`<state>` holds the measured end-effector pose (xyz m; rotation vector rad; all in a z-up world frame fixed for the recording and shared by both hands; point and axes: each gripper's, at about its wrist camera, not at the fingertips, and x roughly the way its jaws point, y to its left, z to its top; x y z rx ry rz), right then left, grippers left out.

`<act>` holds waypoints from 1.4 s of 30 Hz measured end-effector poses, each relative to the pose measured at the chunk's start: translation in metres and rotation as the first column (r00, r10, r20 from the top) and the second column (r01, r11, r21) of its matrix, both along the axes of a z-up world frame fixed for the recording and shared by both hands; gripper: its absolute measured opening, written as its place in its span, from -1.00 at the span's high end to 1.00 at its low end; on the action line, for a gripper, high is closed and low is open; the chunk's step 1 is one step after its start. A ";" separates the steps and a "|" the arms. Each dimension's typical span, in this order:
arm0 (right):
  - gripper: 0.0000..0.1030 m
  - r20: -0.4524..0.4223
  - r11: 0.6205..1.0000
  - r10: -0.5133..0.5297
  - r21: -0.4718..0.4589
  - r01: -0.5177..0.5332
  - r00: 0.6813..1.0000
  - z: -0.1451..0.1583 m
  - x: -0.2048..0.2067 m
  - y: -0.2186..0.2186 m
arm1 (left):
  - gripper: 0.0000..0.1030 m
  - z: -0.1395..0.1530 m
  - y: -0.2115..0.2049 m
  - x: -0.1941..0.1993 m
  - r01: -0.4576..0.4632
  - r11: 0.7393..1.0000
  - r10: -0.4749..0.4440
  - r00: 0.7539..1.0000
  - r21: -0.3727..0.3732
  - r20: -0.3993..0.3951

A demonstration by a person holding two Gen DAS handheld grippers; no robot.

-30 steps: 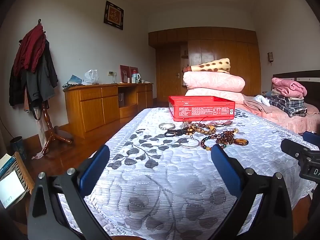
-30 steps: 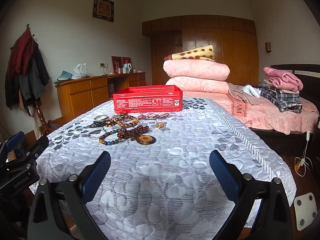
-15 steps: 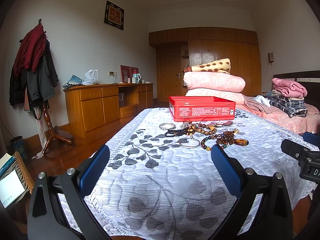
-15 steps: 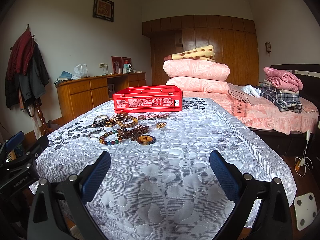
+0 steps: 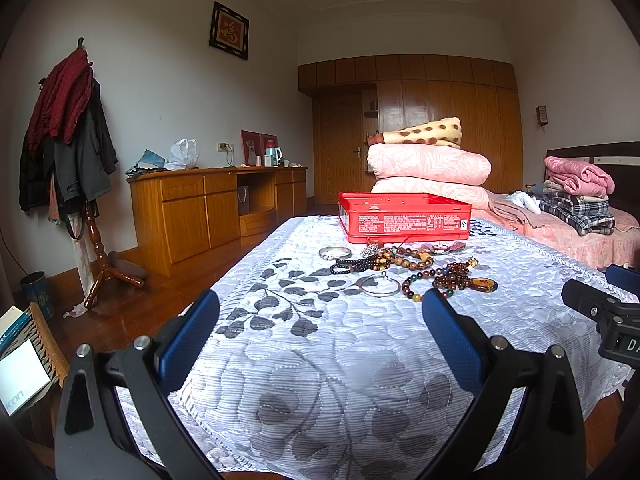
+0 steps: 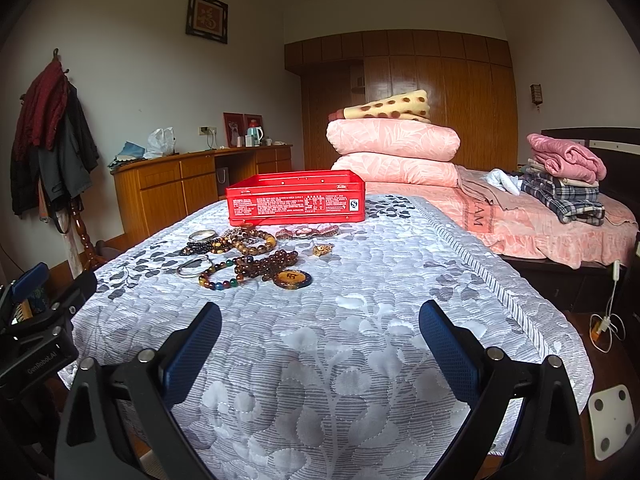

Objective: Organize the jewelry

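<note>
Currently, scene: jewelry heaped on a quilted bedspread (image 6: 360,360), just before the red tin (image 6: 295,203).
Left gripper (image 5: 320,328): my fingers spread wide, holding nothing, well short of the pile.
Right gripper (image 6: 320,336): likewise spread and empty.
Nearest piece: amber pendant (image 6: 292,279) among beaded bracelets (image 6: 260,266).
Advice: approach low, pinch one strand only, lift clear of tangles.

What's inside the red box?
The open red metal tin shows only its rim and far inner wall. Its front wall hides the bottom, so its contents cannot be seen.
</note>
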<state>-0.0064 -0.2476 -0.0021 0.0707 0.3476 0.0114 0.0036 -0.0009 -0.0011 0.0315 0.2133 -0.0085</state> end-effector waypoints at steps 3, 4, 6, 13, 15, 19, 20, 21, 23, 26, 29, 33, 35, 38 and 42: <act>-0.88 0.000 1.000 0.000 0.000 0.000 1.000 0.000 0.000 0.000 | -0.90 0.000 0.000 0.000 0.000 1.000 0.000 1.000 0.000 0.001; -0.88 0.000 1.000 0.000 0.000 0.000 1.000 0.000 0.000 0.000 | -0.90 0.000 0.000 0.000 0.000 1.000 0.000 1.000 0.000 0.001; -0.88 0.000 1.000 0.000 0.000 0.000 1.000 0.000 0.000 0.000 | -0.90 0.000 0.000 0.000 0.001 1.000 -0.001 1.000 -0.001 0.001; -0.88 0.000 1.000 0.000 0.000 0.000 1.000 0.000 0.000 0.000 | -0.90 0.000 0.000 0.000 0.000 1.000 0.000 1.000 -0.001 0.001; -0.88 -0.001 1.000 0.000 0.000 0.000 1.000 0.000 0.001 0.000 | -0.90 0.000 0.000 0.000 0.000 1.000 0.000 1.000 -0.001 0.001; -0.88 0.000 1.000 0.000 0.001 0.000 1.000 0.000 0.000 0.000 | -0.90 0.000 0.000 0.000 0.000 1.000 0.000 1.000 -0.001 0.000; -0.88 -0.001 1.000 0.000 0.000 0.000 1.000 0.000 0.000 0.000 | -0.90 0.000 0.000 0.000 0.000 1.000 0.000 1.000 -0.001 0.001; -0.88 -0.001 1.000 0.000 0.000 0.000 1.000 0.000 0.000 0.000 | -0.90 0.000 0.000 0.000 0.000 1.000 0.000 1.000 -0.002 0.001; -0.88 -0.001 1.000 0.000 0.001 0.000 1.000 0.000 0.000 0.000 | -0.90 0.000 0.000 0.000 0.000 1.000 0.000 1.000 -0.002 0.001; -0.88 -0.001 1.000 0.000 0.000 0.000 1.000 0.000 0.000 0.000 | -0.90 0.000 0.000 0.000 0.000 1.000 0.000 1.000 -0.002 0.001; -0.88 -0.003 1.000 0.001 0.001 -0.001 1.000 0.000 0.000 0.000 | -0.90 0.000 0.000 0.000 0.001 1.000 -0.001 1.000 -0.002 0.000; -0.88 -0.008 1.000 0.006 0.001 -0.006 1.000 0.001 0.002 0.001 | -0.90 0.000 0.001 -0.001 -0.001 1.000 0.001 1.000 -0.002 0.000; -0.88 -0.010 1.000 0.007 0.000 -0.007 1.000 0.001 0.004 0.002 | -0.90 0.000 0.001 -0.001 -0.001 1.000 0.001 1.000 -0.003 -0.002; -0.88 -0.015 1.000 0.011 -0.003 -0.011 1.000 -0.003 0.006 0.003 | -0.90 0.000 0.004 0.000 -0.004 1.000 0.004 1.000 -0.005 -0.007; -0.88 -0.022 1.000 0.023 0.002 -0.023 0.999 -0.002 0.008 0.001 | -0.90 0.000 0.003 0.002 -0.005 1.000 0.005 1.000 -0.005 -0.016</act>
